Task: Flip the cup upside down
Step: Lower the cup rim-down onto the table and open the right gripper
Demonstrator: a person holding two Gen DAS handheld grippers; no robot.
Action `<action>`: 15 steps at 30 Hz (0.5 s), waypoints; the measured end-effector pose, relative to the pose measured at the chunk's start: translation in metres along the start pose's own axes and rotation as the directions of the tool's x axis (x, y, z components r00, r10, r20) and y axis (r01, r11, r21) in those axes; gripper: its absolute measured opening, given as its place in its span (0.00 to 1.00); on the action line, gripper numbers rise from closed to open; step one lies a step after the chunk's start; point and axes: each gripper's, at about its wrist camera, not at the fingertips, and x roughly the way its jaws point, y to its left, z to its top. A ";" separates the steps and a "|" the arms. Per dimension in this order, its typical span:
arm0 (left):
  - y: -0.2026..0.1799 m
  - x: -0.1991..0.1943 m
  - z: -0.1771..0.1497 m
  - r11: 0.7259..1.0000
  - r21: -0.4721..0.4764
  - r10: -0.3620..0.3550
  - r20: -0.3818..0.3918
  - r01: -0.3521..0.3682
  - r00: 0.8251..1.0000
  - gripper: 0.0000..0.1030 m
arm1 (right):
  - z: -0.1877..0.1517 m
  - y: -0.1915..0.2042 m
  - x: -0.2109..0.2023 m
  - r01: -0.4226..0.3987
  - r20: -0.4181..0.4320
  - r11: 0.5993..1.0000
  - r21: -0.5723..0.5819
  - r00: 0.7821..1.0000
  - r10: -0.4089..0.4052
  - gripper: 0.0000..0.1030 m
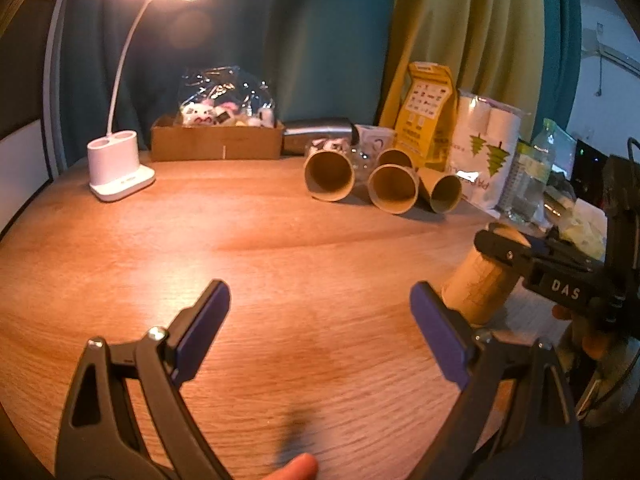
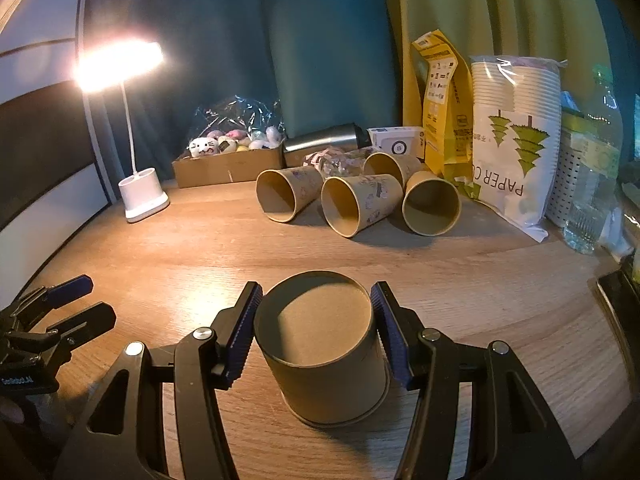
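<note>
A brown paper cup (image 2: 324,360) stands upside down on the wooden table (image 2: 160,264), its flat base up and its rim on the wood. My right gripper (image 2: 316,332) has a finger on each side of the cup near its base; the pads look to be touching it. The cup also shows in the left wrist view (image 1: 480,280) at the right, with the right gripper's finger across its top. My left gripper (image 1: 320,320) is open and empty over bare table, left of the cup.
Several paper cups (image 2: 352,204) lie on their sides at the back. Behind them are a yellow bag (image 2: 440,108), a pack of paper cups (image 2: 516,140), a cardboard box (image 2: 228,168) of toys and a steel flask (image 2: 320,142). A lit desk lamp (image 2: 140,196) stands back left.
</note>
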 end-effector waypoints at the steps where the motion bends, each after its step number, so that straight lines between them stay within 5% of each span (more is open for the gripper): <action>1: -0.001 0.000 0.000 1.000 0.002 0.003 0.001 -0.003 1.000 0.90 | 0.000 0.000 0.000 0.002 0.001 1.000 -0.001 1.000 -0.002 0.57; 15: -0.004 -0.002 0.001 0.999 0.013 0.031 0.009 -0.031 0.999 0.90 | -0.004 0.001 0.001 0.000 -0.001 1.000 -0.001 1.000 0.000 0.58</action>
